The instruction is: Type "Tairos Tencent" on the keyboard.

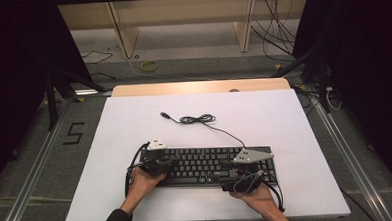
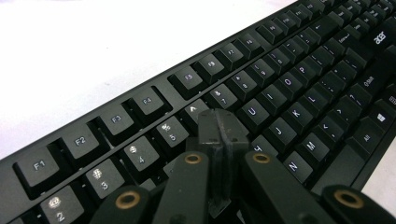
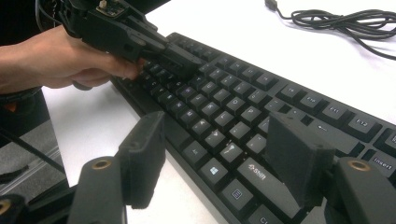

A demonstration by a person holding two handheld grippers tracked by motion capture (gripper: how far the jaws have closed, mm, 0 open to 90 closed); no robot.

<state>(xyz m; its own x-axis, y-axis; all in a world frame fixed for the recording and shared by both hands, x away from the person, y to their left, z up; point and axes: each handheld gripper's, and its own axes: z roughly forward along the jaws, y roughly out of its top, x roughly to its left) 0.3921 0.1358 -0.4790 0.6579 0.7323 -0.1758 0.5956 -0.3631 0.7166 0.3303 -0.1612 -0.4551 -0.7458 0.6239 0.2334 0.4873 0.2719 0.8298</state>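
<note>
Two hands reach in over the near edge of the white desk (image 1: 110, 139), each holding a gripper above a black keyboard (image 1: 201, 163) that lies flat along that edge, slightly left of centre. At left, the left gripper (image 2: 218, 135) has its jaws pressed together with nothing between them, tips poised over the number row beside the 6 key. At right, the right gripper (image 3: 215, 158) is spread wide, one jaw off the keyboard's near edge and the other above the keys near Shift, gripping nothing. Behind, the keyboard's cable (image 1: 204, 121) trails in a loose coil toward the desk's far edge. The keyboard looks rigid, fairly light plastic, likely to slide on the smooth top; its keycaps give under pressure, so the solid frame edges at either end seem the safer hold.
</note>
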